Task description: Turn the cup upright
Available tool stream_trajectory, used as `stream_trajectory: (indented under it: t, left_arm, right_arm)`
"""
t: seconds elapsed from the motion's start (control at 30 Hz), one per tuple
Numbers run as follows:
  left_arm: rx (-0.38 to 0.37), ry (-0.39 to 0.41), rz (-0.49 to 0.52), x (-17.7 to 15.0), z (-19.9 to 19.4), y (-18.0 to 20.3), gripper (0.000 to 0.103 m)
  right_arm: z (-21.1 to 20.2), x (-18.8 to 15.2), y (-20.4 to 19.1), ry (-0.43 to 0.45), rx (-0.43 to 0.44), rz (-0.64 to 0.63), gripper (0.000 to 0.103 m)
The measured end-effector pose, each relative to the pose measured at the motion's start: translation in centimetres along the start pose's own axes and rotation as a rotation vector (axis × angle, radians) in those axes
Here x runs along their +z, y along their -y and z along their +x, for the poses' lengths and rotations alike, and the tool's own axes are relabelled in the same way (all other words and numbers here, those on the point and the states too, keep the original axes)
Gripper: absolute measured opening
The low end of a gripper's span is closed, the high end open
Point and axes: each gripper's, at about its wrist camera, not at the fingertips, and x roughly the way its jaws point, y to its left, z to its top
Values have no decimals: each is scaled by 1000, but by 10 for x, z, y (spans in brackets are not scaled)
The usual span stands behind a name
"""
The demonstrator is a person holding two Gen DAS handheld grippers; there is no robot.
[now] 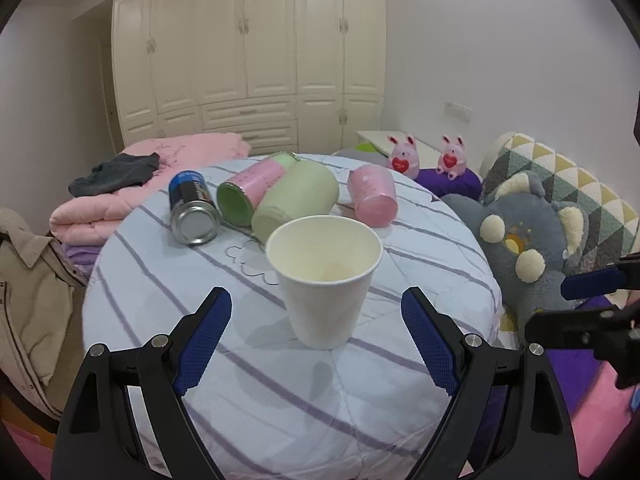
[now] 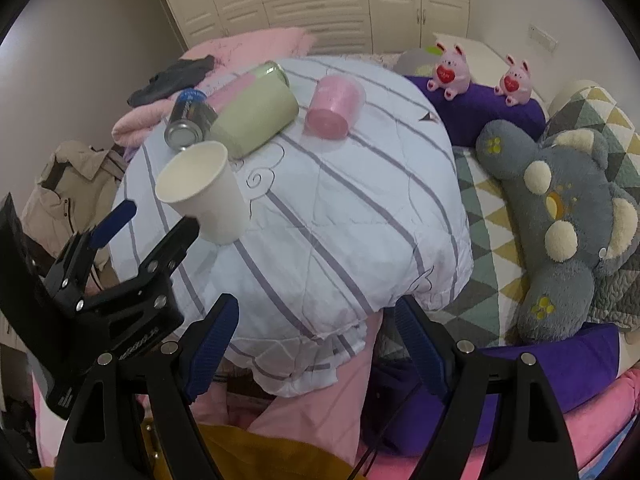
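Nearest in the left wrist view, the left gripper (image 1: 316, 344) fills the bottom of the frame with its blue-padded jaws spread wide, gripping nothing. Just past the fingertips, at centre frame, the white paper cup (image 1: 325, 280) stands upright with its mouth up on the striped cloth (image 1: 280, 400), apart from both pads.

Likewise, the right gripper (image 2: 316, 348) sits at the bottom of its own view, jaws spread and empty, over the cloth's near edge. From there the white paper cup appears at middle left, with the left gripper's black frame just below it at lower left.

Farther back, in the upper middle of the left view, several containers lie on their sides: a blue can (image 1: 192, 208), a pink and green tube (image 1: 252, 192), a pale green cup (image 1: 296, 200) and a pink cup (image 1: 374, 196). At right lies a grey plush toy (image 1: 524, 236); beyond it sit two pink bunny toys (image 1: 404, 156), and a cream wardrobe (image 1: 248, 52) fills the top of the frame.
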Motion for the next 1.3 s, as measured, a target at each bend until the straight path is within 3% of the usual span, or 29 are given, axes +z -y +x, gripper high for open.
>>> stream_trajectory:
  t: [0.2,0.7,1.2,1.3]
  left_arm:
    - [20,66,-7,7,-22,-9,88]
    - [73,177,-36,14,-30,-40,90]
    - [87,231,-72,8,-15,-56,90]
    - [85,232,-68,8,-12,-55,90]
  right_arm:
    - [-2,-1,-3,89,-5,10,82]
    - [-10,-3,-25,464,90,19,82]
    - [6,-12,-38,658,48,23,82]
    - [8,-15,-39,693,36,26,87]
